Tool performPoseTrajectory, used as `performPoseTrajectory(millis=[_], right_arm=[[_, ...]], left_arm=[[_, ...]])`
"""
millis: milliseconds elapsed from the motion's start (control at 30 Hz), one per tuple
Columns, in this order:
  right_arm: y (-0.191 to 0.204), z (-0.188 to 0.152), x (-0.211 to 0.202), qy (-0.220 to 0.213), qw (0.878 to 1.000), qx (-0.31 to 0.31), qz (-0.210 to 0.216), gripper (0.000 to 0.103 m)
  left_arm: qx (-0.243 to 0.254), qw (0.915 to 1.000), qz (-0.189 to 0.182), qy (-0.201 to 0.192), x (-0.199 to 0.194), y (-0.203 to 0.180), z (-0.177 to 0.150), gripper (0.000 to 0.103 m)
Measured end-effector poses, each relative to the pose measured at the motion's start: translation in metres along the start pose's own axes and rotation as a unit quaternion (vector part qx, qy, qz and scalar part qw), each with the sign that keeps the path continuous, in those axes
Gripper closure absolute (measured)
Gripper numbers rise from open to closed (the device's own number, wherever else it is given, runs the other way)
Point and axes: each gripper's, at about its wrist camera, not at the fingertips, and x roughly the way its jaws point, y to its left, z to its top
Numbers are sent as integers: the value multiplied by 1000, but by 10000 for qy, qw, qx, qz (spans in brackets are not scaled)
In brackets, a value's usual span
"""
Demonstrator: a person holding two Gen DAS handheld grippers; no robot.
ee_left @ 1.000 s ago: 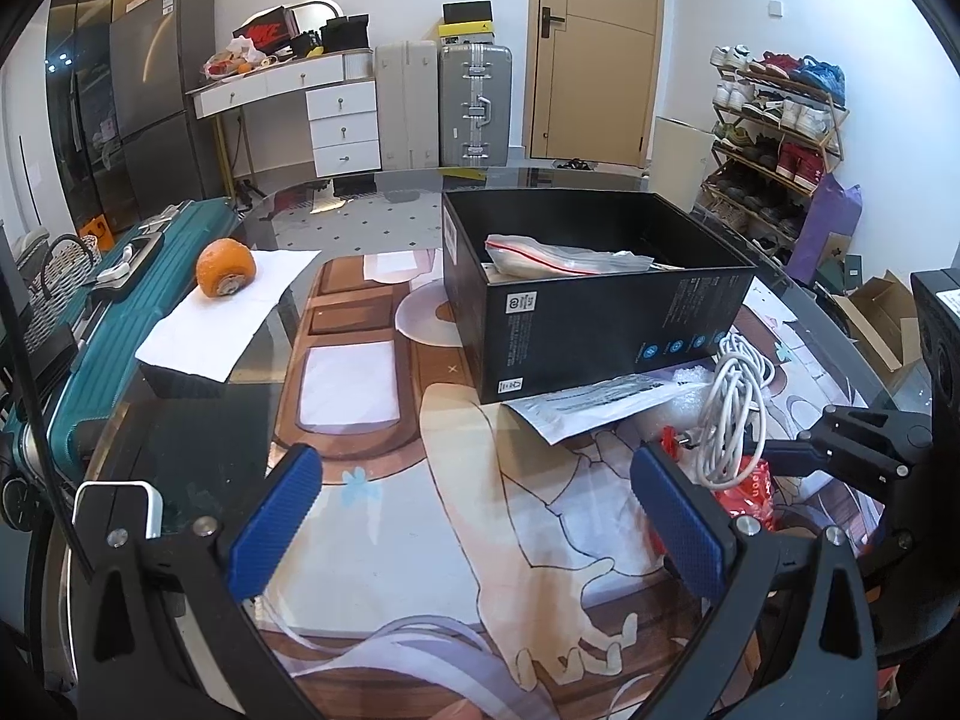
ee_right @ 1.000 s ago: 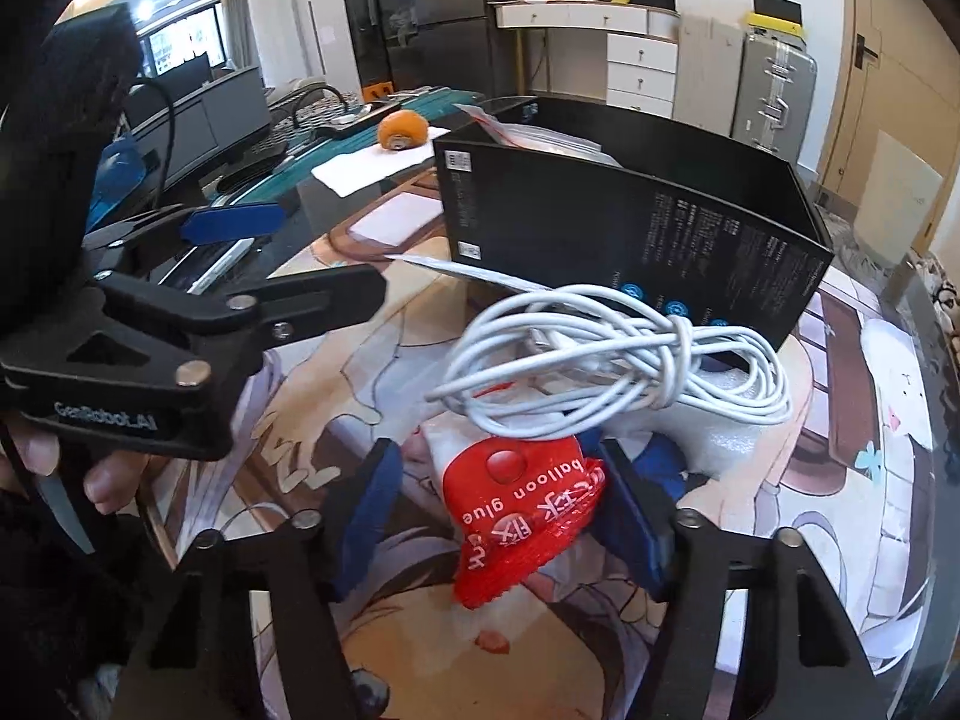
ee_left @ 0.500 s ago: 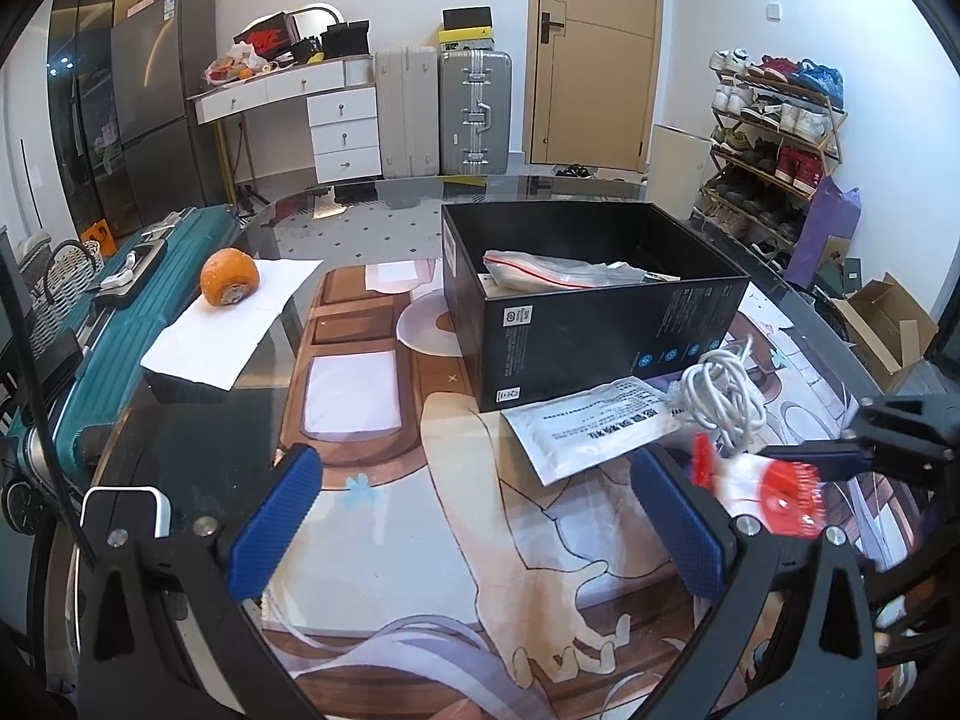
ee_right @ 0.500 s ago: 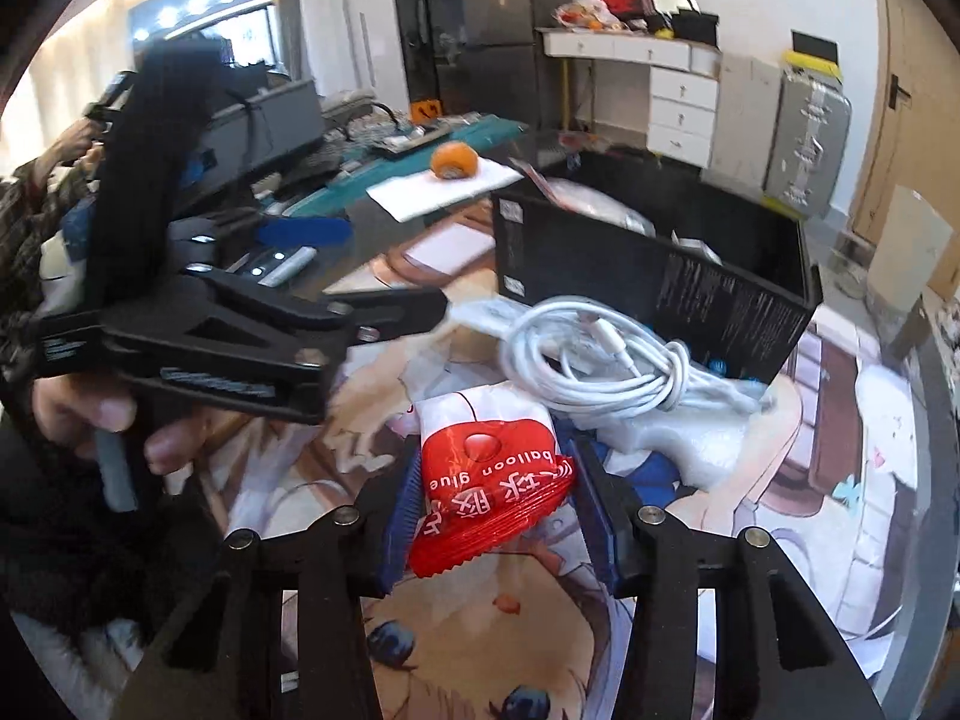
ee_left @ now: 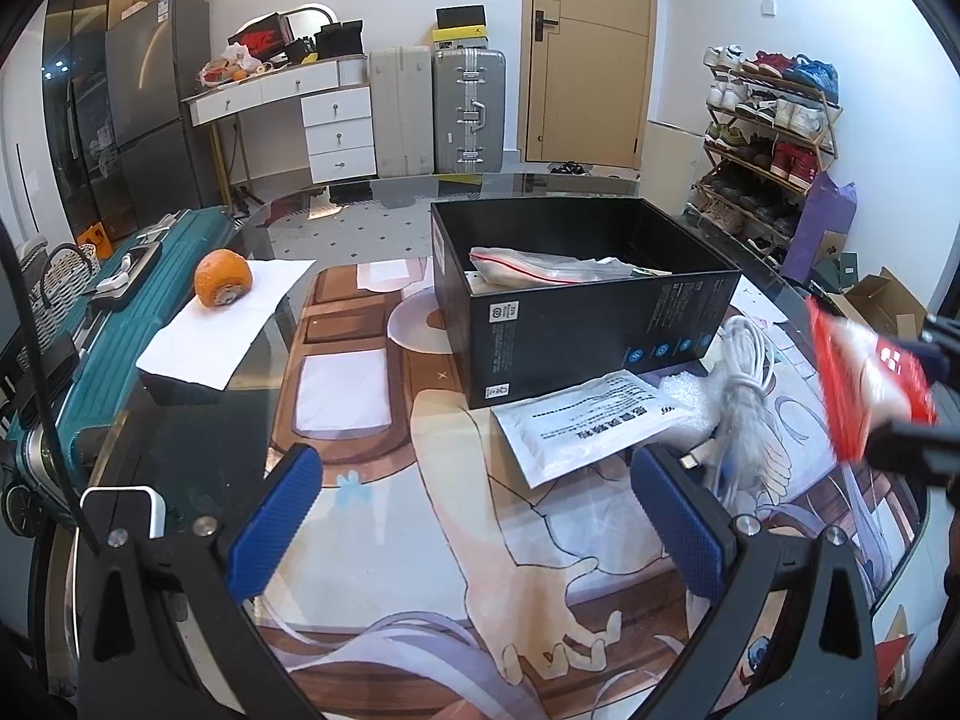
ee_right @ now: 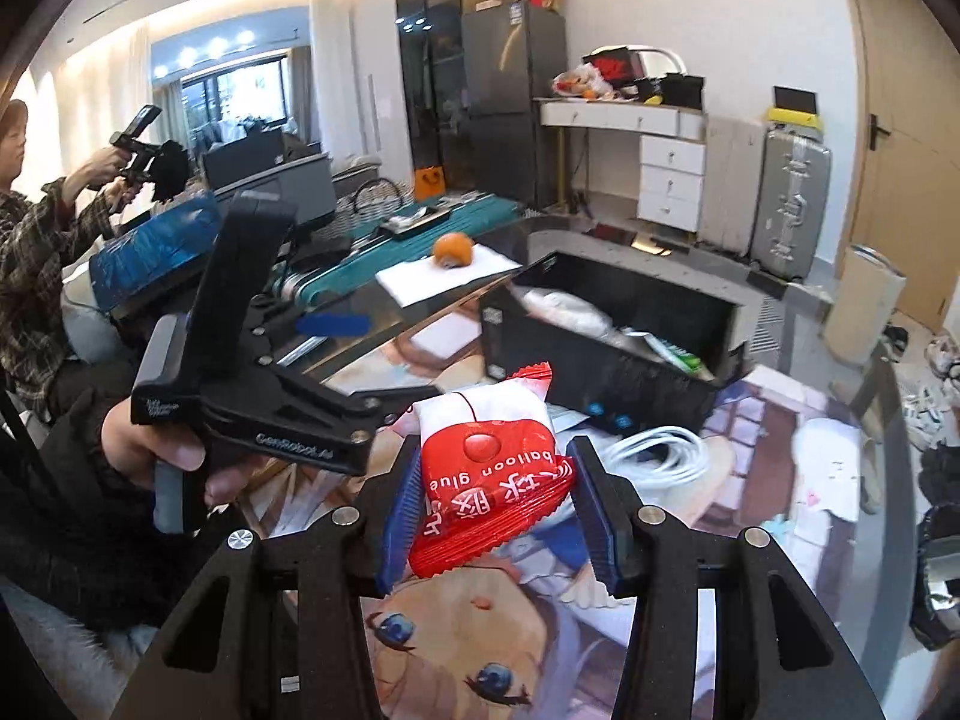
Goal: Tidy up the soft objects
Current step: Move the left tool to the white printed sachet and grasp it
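Note:
My right gripper (ee_right: 489,501) is shut on a red and white balloon glue packet (ee_right: 486,468) and holds it up above the table; the packet shows blurred at the right of the left wrist view (ee_left: 864,378). A black open box (ee_left: 576,312) stands ahead with plastic bags (ee_left: 540,264) inside; it also shows in the right wrist view (ee_right: 612,354). A white flat pouch (ee_left: 588,426) and a coiled white cable (ee_left: 744,372) lie in front of the box. My left gripper (ee_left: 480,528) is open and empty over the table, and its body shows in the right wrist view (ee_right: 258,396).
An orange (ee_left: 222,279) sits on white paper (ee_left: 222,324) at the left, next to a teal suitcase (ee_left: 90,330). Bubble wrap (ee_left: 690,390) lies by the cable. The glass table edge (ee_left: 900,546) curves at the right. A person (ee_right: 36,210) stands far left.
My right gripper has lifted the red packet off the cable pile and raised it higher. The left gripper has stayed open, almost still.

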Motion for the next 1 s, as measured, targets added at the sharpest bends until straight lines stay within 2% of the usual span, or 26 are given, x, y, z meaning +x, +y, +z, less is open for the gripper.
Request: performPoseTrajectory(millis=[300, 633, 767, 933, 1000], right_arm=[[-28, 2, 3, -53, 9975, 438, -561, 55], [-42, -2, 7, -63, 9958, 629, -666, 55], [-46, -4, 9, -38, 9953, 692, -683, 55], [-51, -7, 13, 0, 9949, 760, -664, 55], [-53, -9, 15, 23, 9947, 792, -661, 55]], left_arm=[[63, 9997, -210, 129, 12, -12, 4, 0], [-268, 9954, -740, 545, 44, -26, 18, 0], [-337, 9947, -715, 650, 53, -31, 19, 0], [-317, 9951, -475, 811, 64, -35, 19, 0], [-405, 9942, -534, 841, 65, -33, 18, 0]])
